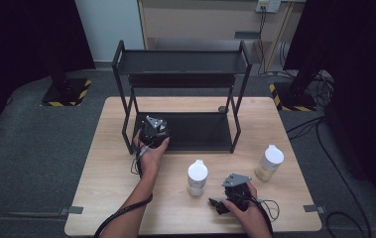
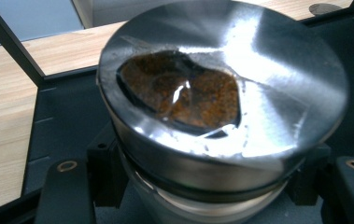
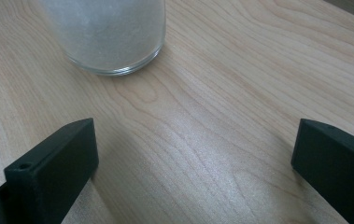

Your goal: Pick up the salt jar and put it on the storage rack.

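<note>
Tongs in the person's left hand [image 1: 154, 133] are clamped on a shaker jar [image 2: 221, 116], its jaws pressing in from both sides just below the lid. In the left gripper view the jar stands very close to the lens: a brushed metal lid with a clear window in its top, and brown granules behind that window. The jar sits over the dark bottom tray of a black shelf rack [image 1: 180, 62] (whether its base rests on the tray or hangs just above it cannot be told). In the high view these tongs are at the left front part of that tray, with the forearm reaching in from the bottom edge.

Right tongs [image 1: 231, 191] lie low on the wooden surface [image 1: 294, 213] near its front edge, jaws set wide with nothing but bare wood between them. In the right gripper view a glass jar of white powder [image 3: 107, 32] stands on the surface ahead of the jaws and apart from them; in the high view it carries a white cap and stands just to the left of the right tongs. A second white-capped jar [image 1: 269, 162], with a pale yellowish filling, stands farther right, near the rack's right front leg but apart from it.
</note>
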